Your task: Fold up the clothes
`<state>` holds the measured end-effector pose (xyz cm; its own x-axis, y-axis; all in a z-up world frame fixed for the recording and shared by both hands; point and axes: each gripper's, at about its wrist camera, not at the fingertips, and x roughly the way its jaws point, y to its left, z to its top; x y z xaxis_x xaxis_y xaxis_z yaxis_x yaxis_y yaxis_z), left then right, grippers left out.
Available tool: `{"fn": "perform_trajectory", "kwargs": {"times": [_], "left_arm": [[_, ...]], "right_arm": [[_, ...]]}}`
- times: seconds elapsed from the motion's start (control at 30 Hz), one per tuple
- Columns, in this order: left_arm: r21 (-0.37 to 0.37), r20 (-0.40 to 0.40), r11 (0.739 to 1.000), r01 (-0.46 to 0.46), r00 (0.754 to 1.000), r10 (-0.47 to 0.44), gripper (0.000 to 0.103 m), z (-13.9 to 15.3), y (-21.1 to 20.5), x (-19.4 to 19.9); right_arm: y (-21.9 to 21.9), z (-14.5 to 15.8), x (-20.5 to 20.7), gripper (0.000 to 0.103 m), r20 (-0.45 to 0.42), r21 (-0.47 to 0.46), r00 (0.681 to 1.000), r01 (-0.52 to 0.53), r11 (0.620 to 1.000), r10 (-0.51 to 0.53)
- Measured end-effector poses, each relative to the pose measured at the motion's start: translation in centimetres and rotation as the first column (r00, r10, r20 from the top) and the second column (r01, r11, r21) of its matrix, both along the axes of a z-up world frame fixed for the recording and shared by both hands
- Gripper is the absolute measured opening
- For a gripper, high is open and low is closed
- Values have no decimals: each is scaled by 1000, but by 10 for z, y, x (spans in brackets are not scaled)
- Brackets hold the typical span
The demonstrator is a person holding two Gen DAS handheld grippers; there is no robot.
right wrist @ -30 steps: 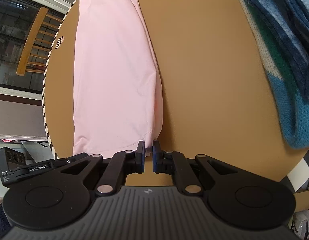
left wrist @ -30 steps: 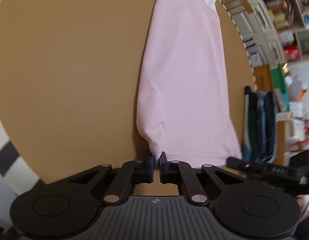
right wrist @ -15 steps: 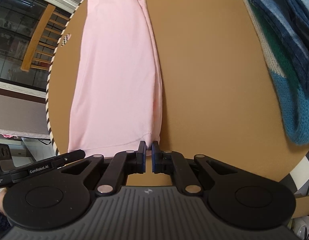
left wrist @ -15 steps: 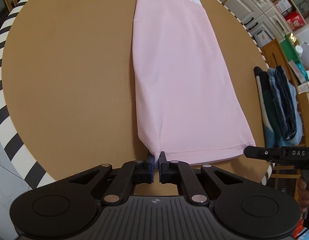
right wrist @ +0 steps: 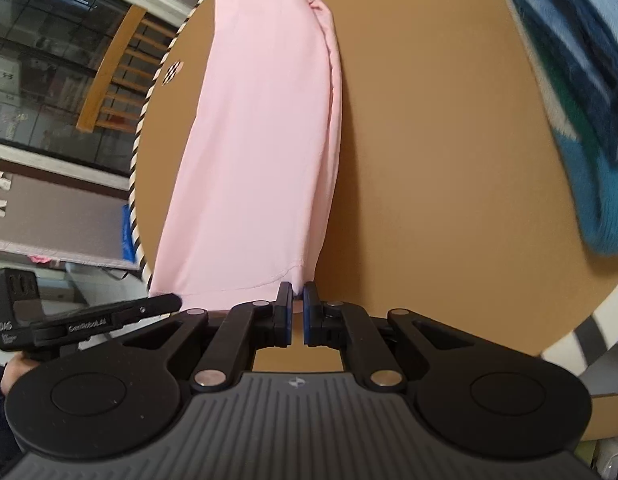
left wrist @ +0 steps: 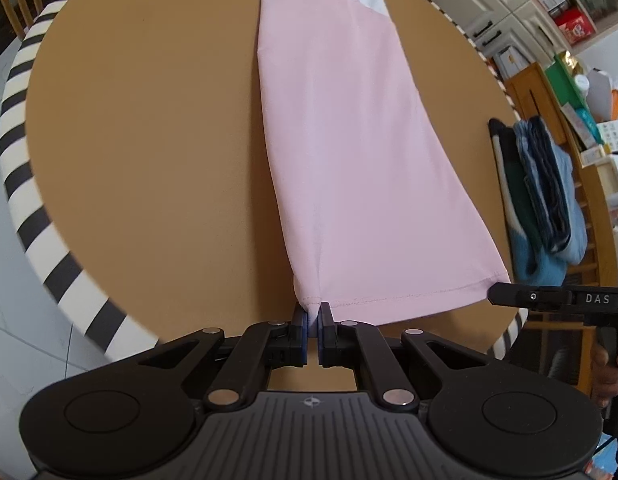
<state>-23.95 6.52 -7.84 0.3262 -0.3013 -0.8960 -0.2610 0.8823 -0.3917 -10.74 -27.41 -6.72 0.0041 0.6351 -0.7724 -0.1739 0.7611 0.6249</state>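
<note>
A pink garment (left wrist: pixel 349 152) with a white part at its far end lies lengthwise on the round brown table (left wrist: pixel 149 140). My left gripper (left wrist: pixel 313 312) is shut on the near left corner of its hem. My right gripper (right wrist: pixel 296 296) is shut on the near right corner of the same pink garment (right wrist: pixel 261 152). The hem is raised off the table between the two grippers. In the left wrist view the right gripper (left wrist: pixel 549 300) shows at the hem's right end; in the right wrist view the left gripper (right wrist: pixel 109 316) shows at the lower left.
A pile of folded blue and dark clothes (left wrist: pixel 545 192) lies at the table's right edge, also seen as folded clothes (right wrist: pixel 581 92) in the right wrist view. The table has a black-and-white striped rim (left wrist: pixel 25 184). Wooden chairs (right wrist: pixel 117 72) and shelves (left wrist: pixel 569 12) stand around it.
Both grippers have risen with the hem, and more of the table and its striped rim now shows. The left gripper has rolled a little. Both stay shut on the garment.
</note>
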Motion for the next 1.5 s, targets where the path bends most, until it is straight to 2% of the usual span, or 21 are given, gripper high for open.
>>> {"fn": "perform_trajectory", "kwargs": {"times": [0.3,0.43,0.5,0.7,0.9,0.93,0.97,1.0,1.03,1.07,1.3,1.5], "left_arm": [[-44,-62,998,-42,997,39,5,-11,14,0],[-38,-90,998,-42,995,38,5,-20,13,3],[-42,-96,998,-46,994,42,5,-22,14,4],[-48,-108,998,-49,993,44,5,-29,13,6],[-55,-113,997,-46,993,39,5,-31,15,7],[-57,-115,997,-47,993,40,5,-31,16,7],[-59,-116,997,-48,992,41,6,-32,17,7],[-61,-117,997,-50,992,43,6,-33,19,7],[-65,-119,996,-53,992,45,6,-33,20,7],[-70,-119,996,-58,992,50,6,-34,22,6],[-98,-110,991,-90,991,79,6,-26,32,6],[-79,-96,996,-50,995,42,5,-20,20,4]], "right_arm": [[-8,-21,-4,6,-78,13,996,42,999,-41],[-13,-33,0,20,-128,-35,989,74,997,-78],[-18,-33,2,36,-125,-43,987,94,995,-99],[-20,-44,4,36,-189,-36,972,134,990,-138],[-8,-52,6,38,-242,14,957,167,986,-158],[-6,-52,7,38,-240,13,958,162,987,-154],[-4,-51,7,33,-226,-4,963,151,989,-148],[-3,-50,6,18,-211,-23,967,139,990,-141],[-2,-50,5,10,-194,-43,972,123,992,-129],[-1,-49,5,8,-183,-45,976,114,992,-120],[0,-29,3,8,-129,6,988,86,996,-84],[6,-21,0,8,-117,14,992,49,999,-47]]}}
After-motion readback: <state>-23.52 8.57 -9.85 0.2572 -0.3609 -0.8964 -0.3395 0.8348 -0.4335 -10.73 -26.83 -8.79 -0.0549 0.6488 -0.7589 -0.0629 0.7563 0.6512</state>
